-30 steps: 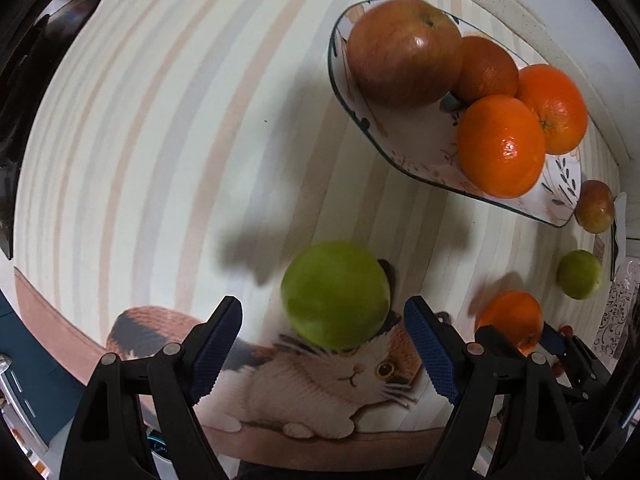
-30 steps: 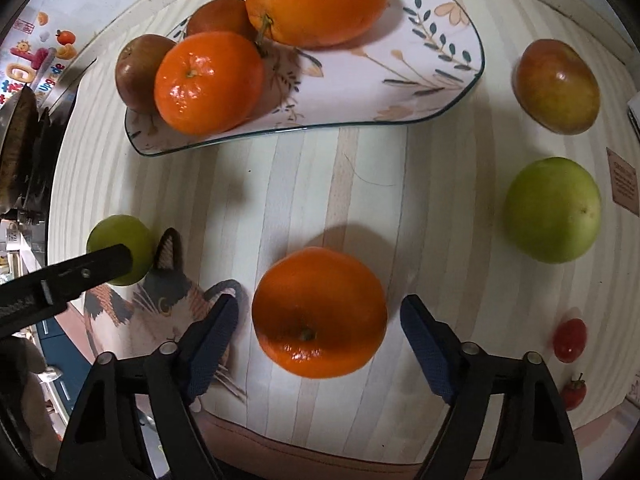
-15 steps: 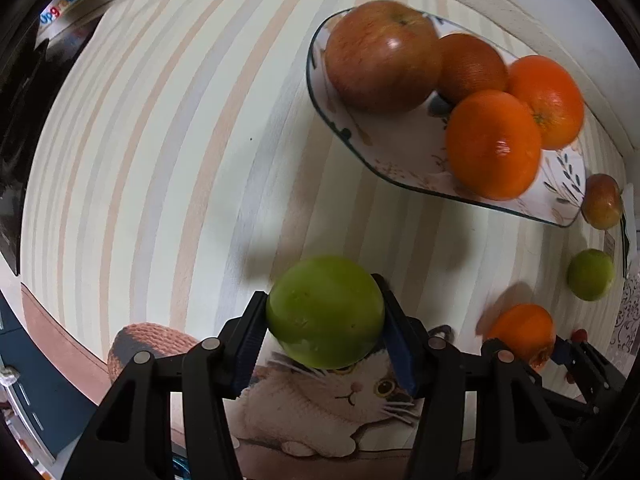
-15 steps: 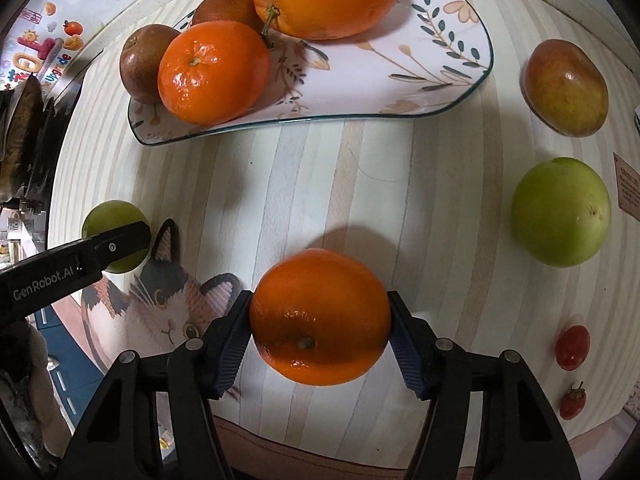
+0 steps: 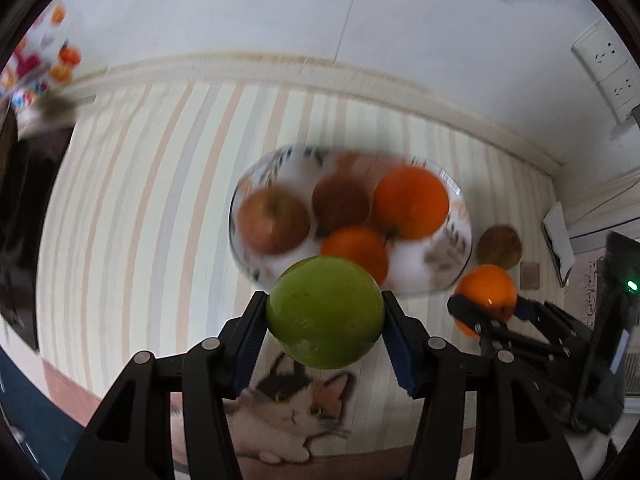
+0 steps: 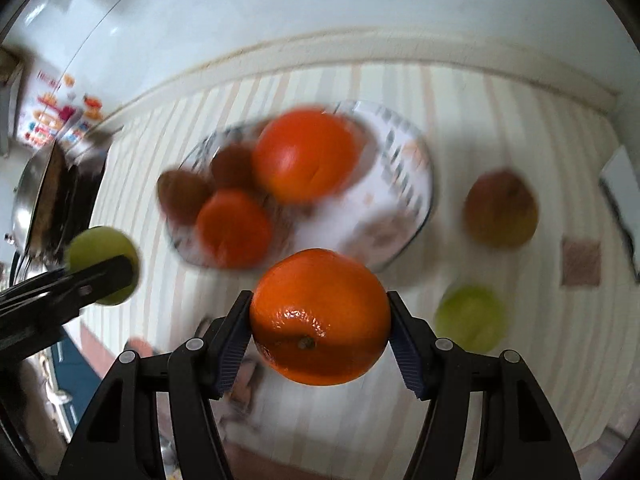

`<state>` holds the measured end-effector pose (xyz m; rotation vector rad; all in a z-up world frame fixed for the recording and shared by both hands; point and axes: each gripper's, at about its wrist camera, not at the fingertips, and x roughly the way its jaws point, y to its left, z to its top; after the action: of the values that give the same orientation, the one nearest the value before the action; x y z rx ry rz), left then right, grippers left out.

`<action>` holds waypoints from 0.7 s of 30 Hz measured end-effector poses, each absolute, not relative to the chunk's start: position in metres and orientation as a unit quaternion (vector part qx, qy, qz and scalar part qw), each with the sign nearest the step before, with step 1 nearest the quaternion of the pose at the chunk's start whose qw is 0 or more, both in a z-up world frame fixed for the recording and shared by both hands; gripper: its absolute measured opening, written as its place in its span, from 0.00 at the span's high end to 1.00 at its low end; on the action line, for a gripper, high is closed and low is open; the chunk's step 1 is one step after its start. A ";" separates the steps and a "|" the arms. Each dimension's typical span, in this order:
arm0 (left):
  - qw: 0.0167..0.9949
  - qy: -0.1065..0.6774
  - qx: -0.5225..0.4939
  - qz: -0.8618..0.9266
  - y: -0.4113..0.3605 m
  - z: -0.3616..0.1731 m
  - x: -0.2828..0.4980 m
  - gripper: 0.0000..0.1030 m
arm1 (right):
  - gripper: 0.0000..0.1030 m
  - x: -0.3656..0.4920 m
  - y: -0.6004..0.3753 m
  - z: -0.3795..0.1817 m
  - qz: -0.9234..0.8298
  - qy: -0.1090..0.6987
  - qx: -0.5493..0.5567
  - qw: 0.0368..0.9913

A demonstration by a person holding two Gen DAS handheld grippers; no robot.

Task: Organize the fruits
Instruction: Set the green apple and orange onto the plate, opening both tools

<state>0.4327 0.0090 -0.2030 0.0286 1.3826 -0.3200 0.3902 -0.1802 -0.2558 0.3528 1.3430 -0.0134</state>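
Observation:
My left gripper is shut on a green apple and holds it above the striped mat, in front of the patterned plate. My right gripper is shut on an orange, also lifted in front of the plate. The plate holds a red apple, a dark fruit and two oranges. The right gripper with its orange shows at the right of the left wrist view. The left gripper's green apple shows at the left of the right wrist view.
A red-green apple and a second green apple lie on the mat right of the plate. A cat picture is printed at the mat's near edge. A white wall with sockets runs behind. A pan sits far left.
Both grippers closed on their fruit, then lifted it off the mat and tilted up; the plate now sits farther ahead and the wall has come into view.

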 end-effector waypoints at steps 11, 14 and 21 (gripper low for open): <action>0.722 0.670 0.101 -0.141 -0.011 -0.248 0.538 0.49 | 0.35 0.472 -0.213 -0.299 -0.010 0.661 0.088 0.745; 0.705 0.685 0.126 -0.135 -0.015 -0.268 0.555 0.49 | 0.35 0.478 -0.215 -0.299 -0.006 0.663 0.076 0.745; 0.679 0.705 0.153 -0.135 -0.021 -0.294 0.570 0.48 | 0.35 0.480 -0.219 -0.307 0.013 0.677 0.065 0.733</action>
<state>0.5698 -0.0211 -0.2945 0.3427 1.5839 -0.3030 0.4795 -0.2190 -0.3068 0.1426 1.4883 0.0289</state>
